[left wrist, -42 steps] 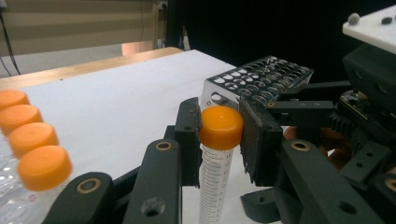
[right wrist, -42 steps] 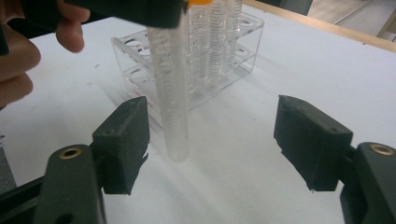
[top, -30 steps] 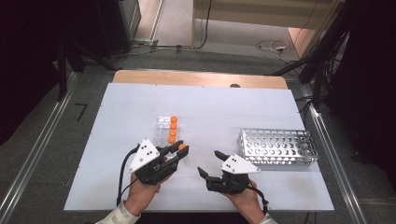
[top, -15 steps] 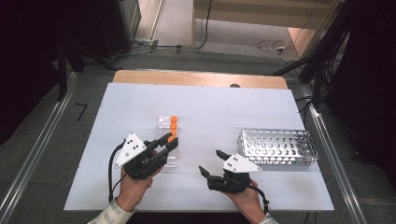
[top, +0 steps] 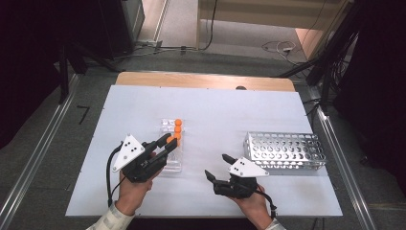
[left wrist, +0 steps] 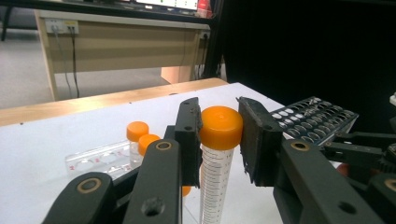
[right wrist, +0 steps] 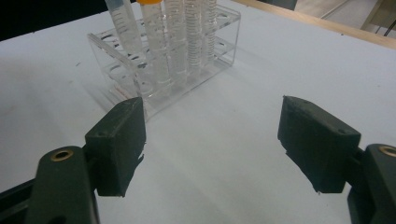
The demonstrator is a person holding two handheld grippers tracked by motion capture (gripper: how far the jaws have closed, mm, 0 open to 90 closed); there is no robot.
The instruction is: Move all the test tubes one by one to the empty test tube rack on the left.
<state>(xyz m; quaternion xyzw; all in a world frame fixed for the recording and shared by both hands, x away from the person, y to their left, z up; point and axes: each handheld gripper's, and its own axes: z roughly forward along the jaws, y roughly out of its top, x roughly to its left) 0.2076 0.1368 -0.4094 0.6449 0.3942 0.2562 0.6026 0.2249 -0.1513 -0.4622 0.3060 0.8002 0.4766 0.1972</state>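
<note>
In the left gripper view we see the left gripper [left wrist: 219, 135] clamped on the orange cap [left wrist: 221, 127] of a clear graduated tube [left wrist: 215, 184], one black jaw pressing each side of the cap. The tube stands upright (its printed scale runs down the side) and its lower end passes out of the frame. Just behind it, two more orange-capped tubes [left wrist: 142, 140] stand in a clear plastic rack [left wrist: 100, 158].

From the high view we find this gripper [top: 165, 143] left of centre on the white table [top: 225, 110], its tips over the near part of the clear rack [top: 172, 143], with a row of orange caps [top: 177, 128] just beyond them.

The right gripper [top: 218, 167] rests low near the table's front edge, well apart from the rack; its jaws stand wide apart with nothing between them. In its own view, bare table lies between the jaws [right wrist: 212, 140] and the rack of tubes [right wrist: 173, 60] stands beyond.

A perforated metal rack [top: 285, 151] sits to the right of the right gripper.
</note>
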